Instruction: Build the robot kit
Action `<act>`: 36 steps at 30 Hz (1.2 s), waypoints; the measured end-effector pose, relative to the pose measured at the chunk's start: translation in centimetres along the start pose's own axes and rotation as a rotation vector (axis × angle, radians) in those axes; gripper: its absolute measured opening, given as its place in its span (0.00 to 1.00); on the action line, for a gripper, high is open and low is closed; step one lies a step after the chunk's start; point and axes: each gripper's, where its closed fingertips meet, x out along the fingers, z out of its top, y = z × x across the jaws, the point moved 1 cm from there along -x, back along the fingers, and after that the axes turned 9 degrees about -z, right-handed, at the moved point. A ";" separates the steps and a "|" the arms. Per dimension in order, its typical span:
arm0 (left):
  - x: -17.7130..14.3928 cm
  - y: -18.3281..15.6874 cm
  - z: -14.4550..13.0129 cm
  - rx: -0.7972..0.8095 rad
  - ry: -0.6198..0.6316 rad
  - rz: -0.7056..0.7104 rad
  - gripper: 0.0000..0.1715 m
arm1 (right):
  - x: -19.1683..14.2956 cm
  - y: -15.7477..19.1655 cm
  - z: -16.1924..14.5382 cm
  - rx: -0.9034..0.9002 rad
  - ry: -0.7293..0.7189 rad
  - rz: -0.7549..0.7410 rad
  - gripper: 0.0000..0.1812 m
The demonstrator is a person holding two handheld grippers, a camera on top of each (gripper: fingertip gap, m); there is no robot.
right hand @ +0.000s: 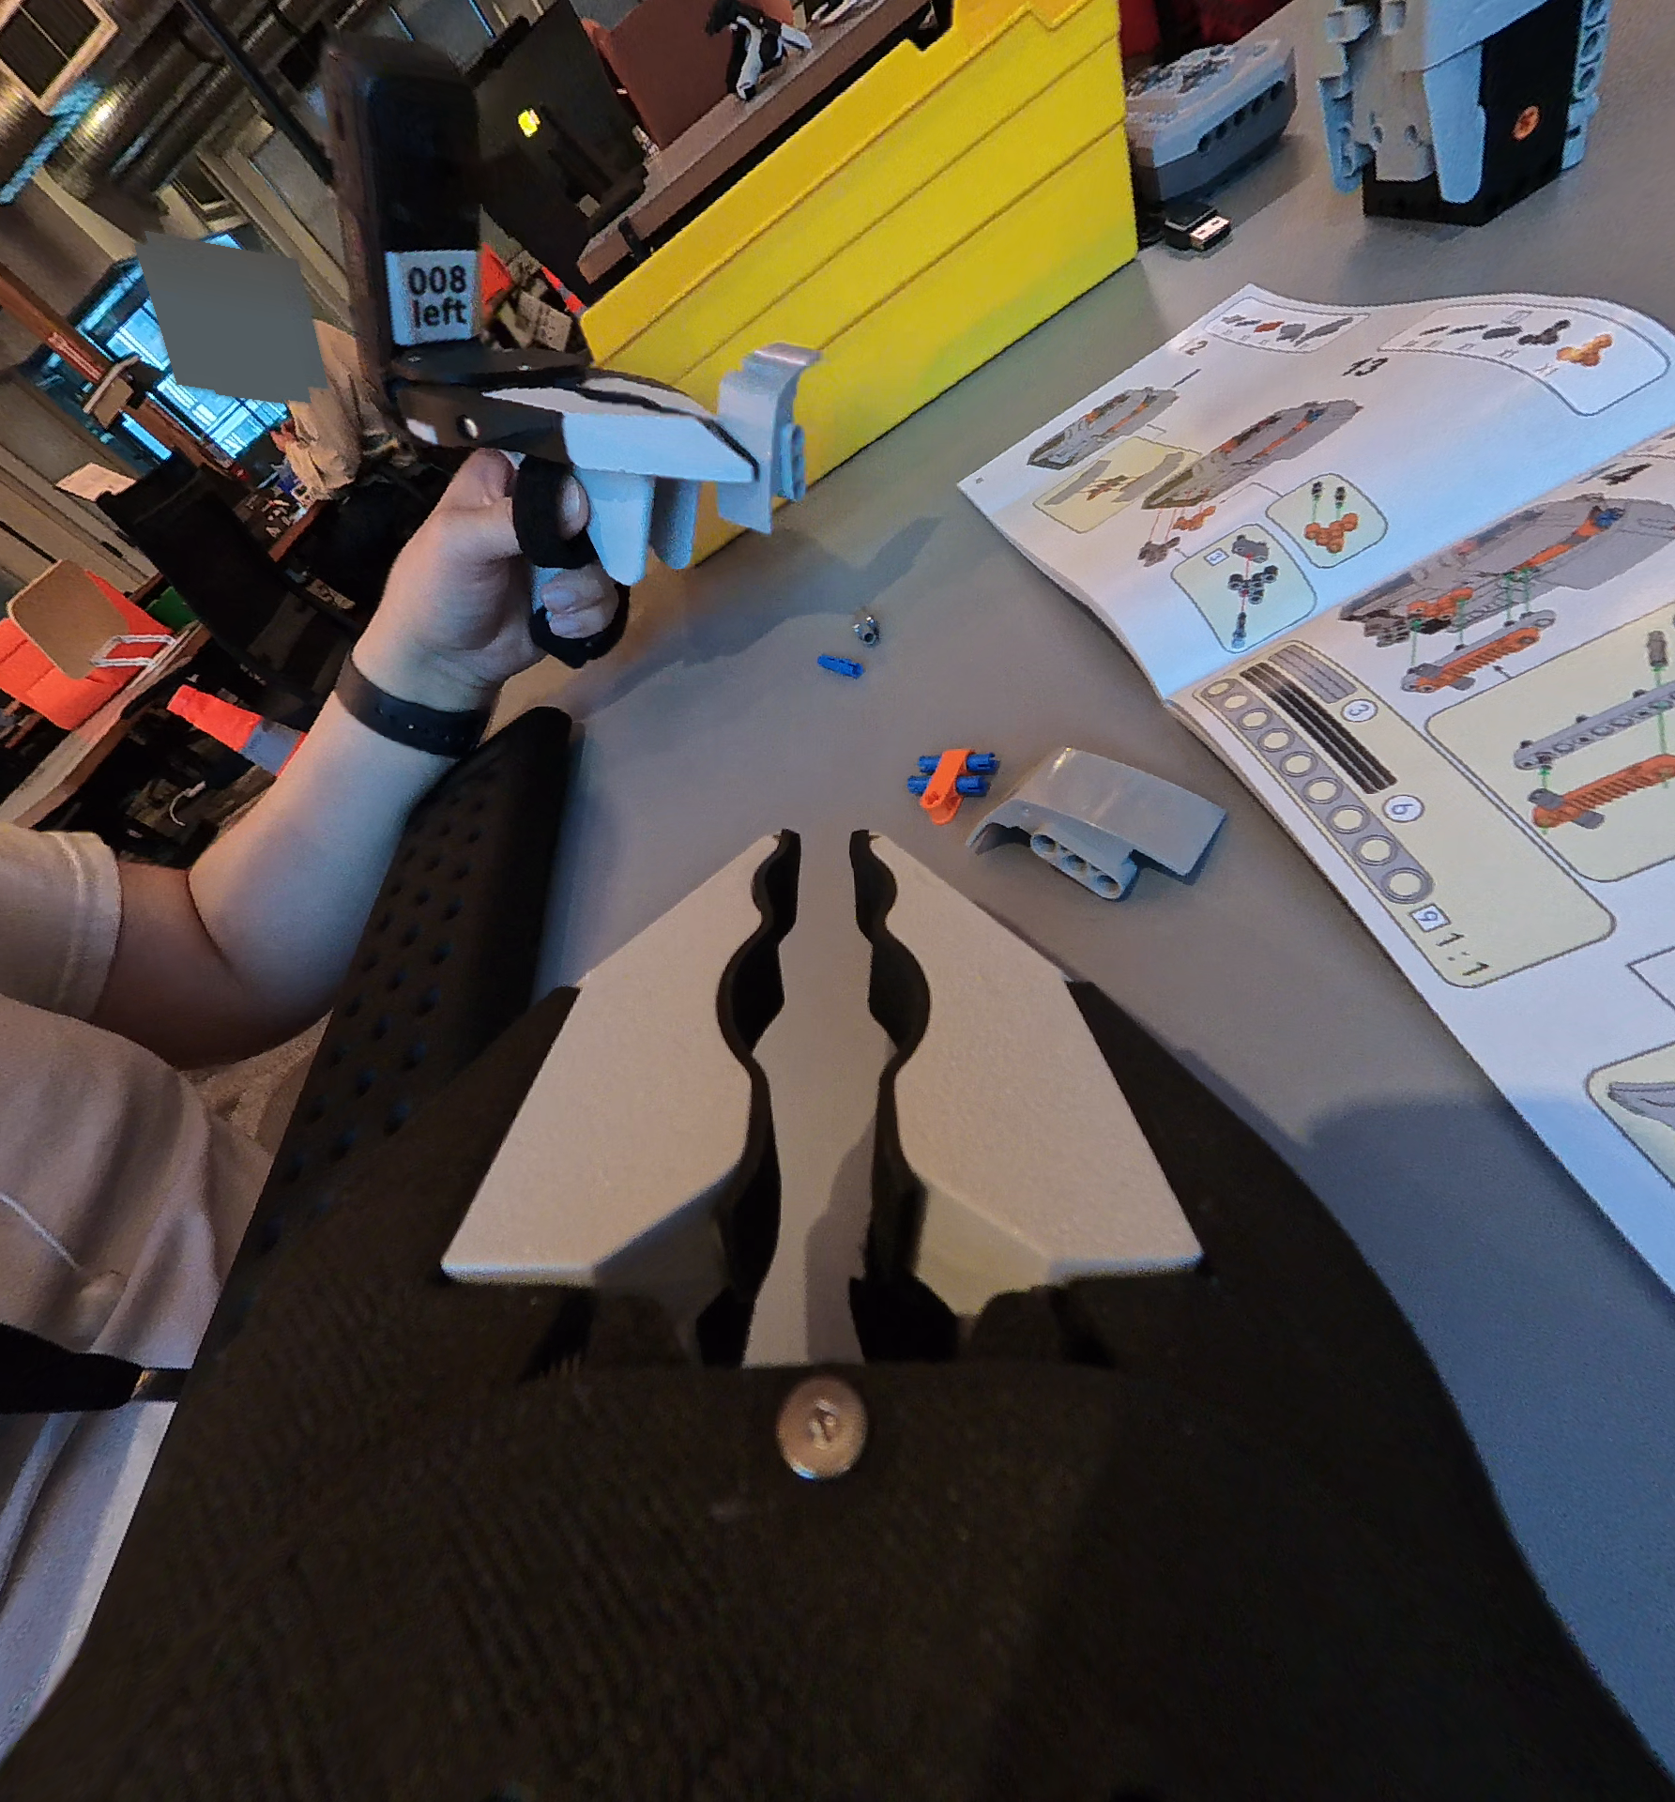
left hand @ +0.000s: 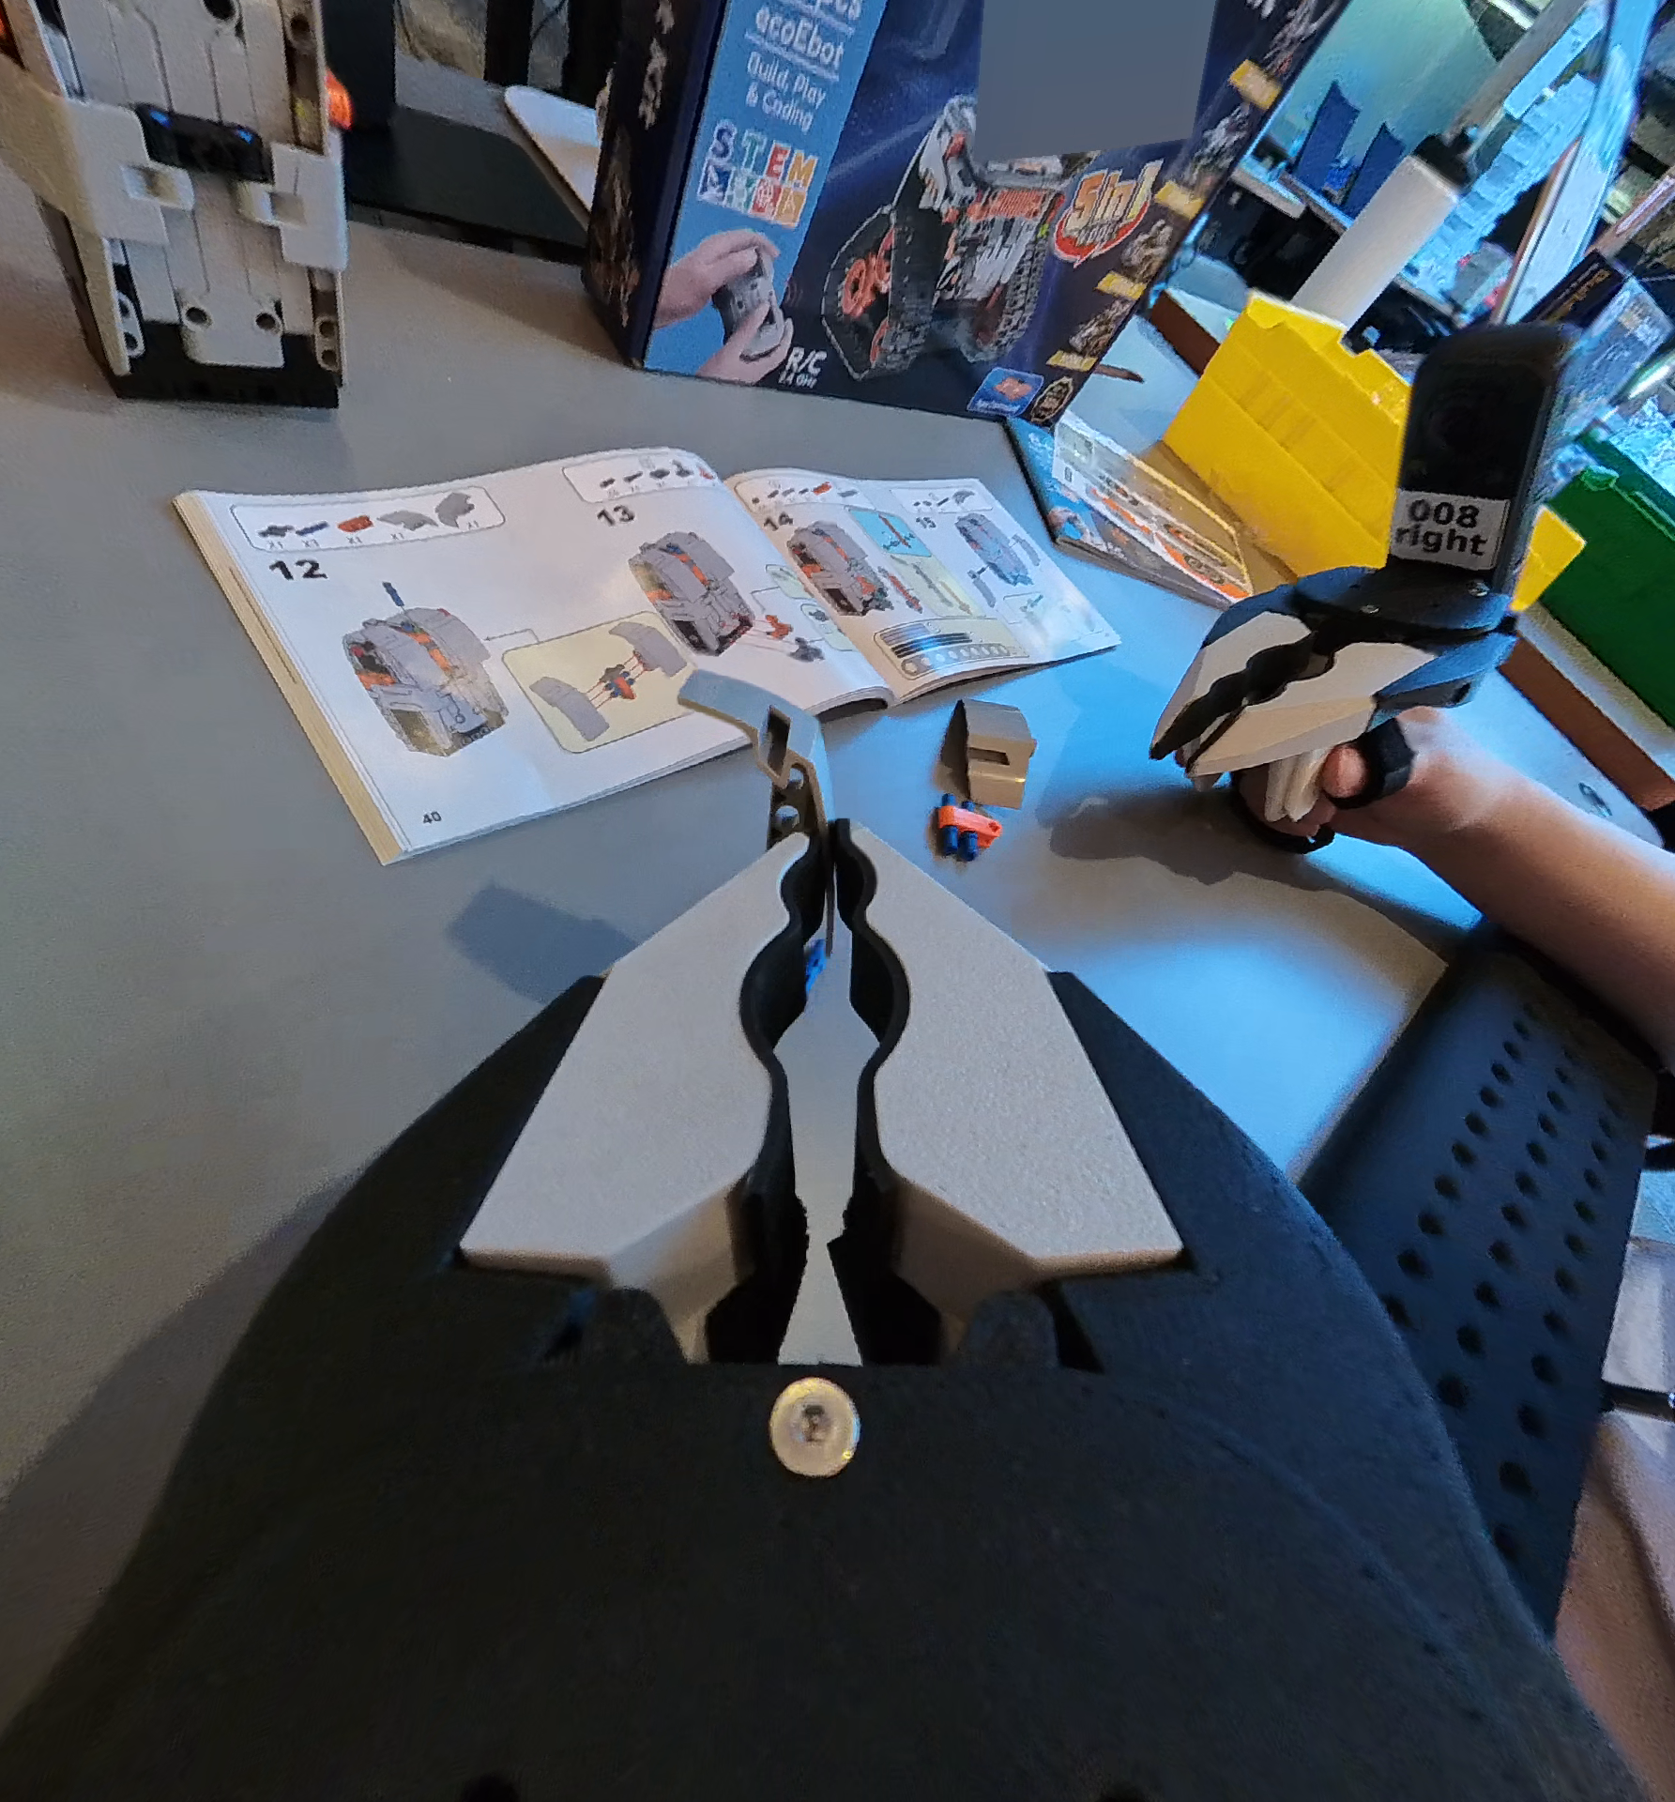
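Your left gripper (left hand: 828, 839) pinches a grey curved panel (left hand: 775, 741) by its thin edge, held above the tabletop (left hand: 180, 975). That shallow hold could let it twist or drop. Your right gripper (right hand: 825, 841) is slightly spread and empty, near the orange-blue connector (right hand: 950, 780) and second grey panel (right hand: 1101, 824); a careless sweep could scatter them.

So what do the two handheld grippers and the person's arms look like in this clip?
Both are alike: the left gripper and right gripper have a black textured body, a silver screw and two pale grey wedge fingers with wavy black inner pads. Each carries a black upright camera block with a white label, a pale pistol handle and black finger loops. The left wrist wears a black band; the sleeve is short and light-coloured.
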 end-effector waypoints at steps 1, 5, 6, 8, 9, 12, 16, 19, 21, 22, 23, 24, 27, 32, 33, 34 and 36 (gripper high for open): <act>-0.3 -0.5 0.3 0.014 -0.021 -0.003 0.00 | 0.0 0.1 0.0 -0.008 0.000 0.002 0.05; -1.9 -2.7 1.5 0.055 -0.109 -0.014 0.00 | -0.3 0.5 0.9 -0.091 -0.073 -0.012 0.08; -2.3 -3.2 1.7 0.060 -0.130 -0.024 0.00 | -0.4 0.6 1.5 -0.126 -0.113 -0.031 0.11; -3.3 -4.2 2.3 0.069 -0.164 -0.037 0.00 | -0.5 2.3 4.3 -0.161 -0.212 0.001 0.23; -3.8 -4.5 2.5 0.075 -0.178 -0.041 0.00 | -0.3 3.4 6.1 -0.183 -0.255 0.020 0.23; -5.2 -5.4 3.3 0.094 -0.218 -0.040 0.00 | 4.4 4.2 7.8 -0.403 -0.125 -0.038 0.14; -6.2 -6.4 3.6 0.101 -0.237 -0.053 0.00 | 11.4 2.7 5.3 -0.615 0.140 -0.147 0.11; -6.8 -6.9 3.3 0.108 -0.237 -0.060 0.00 | 13.5 2.4 3.7 -0.611 0.267 -0.171 0.08; -6.9 -7.1 3.0 0.115 -0.232 -0.060 0.00 | 14.3 2.2 3.0 -0.595 0.298 -0.167 0.06; -6.9 -7.1 2.9 0.116 -0.230 -0.064 0.00 | 14.6 2.0 2.6 -0.580 0.324 -0.165 0.06; -6.9 -7.2 2.9 0.116 -0.229 -0.071 0.00 | 14.8 1.8 2.2 -0.564 0.345 -0.158 0.06; -6.9 -7.2 2.9 0.115 -0.230 -0.078 0.00 | 15.0 1.7 1.9 -0.545 0.361 -0.153 0.06; -6.9 -7.2 2.8 0.118 -0.226 -0.085 0.00 | 15.5 1.6 1.3 -0.488 0.378 -0.127 0.07; -6.8 -7.0 2.6 0.113 -0.212 -0.087 0.00 | 16.0 1.1 0.5 -0.467 0.430 -0.130 0.08; -6.7 -6.9 2.5 0.109 -0.212 -0.087 0.00 | 16.1 1.2 0.4 -0.468 0.437 -0.119 0.02; -6.7 -6.8 2.4 0.102 -0.211 -0.088 0.00 | 16.1 1.3 0.4 -0.460 0.449 -0.117 0.02; -6.7 -6.6 2.3 0.084 -0.210 -0.091 0.00 | 15.6 1.5 1.4 -0.480 0.427 -0.140 0.02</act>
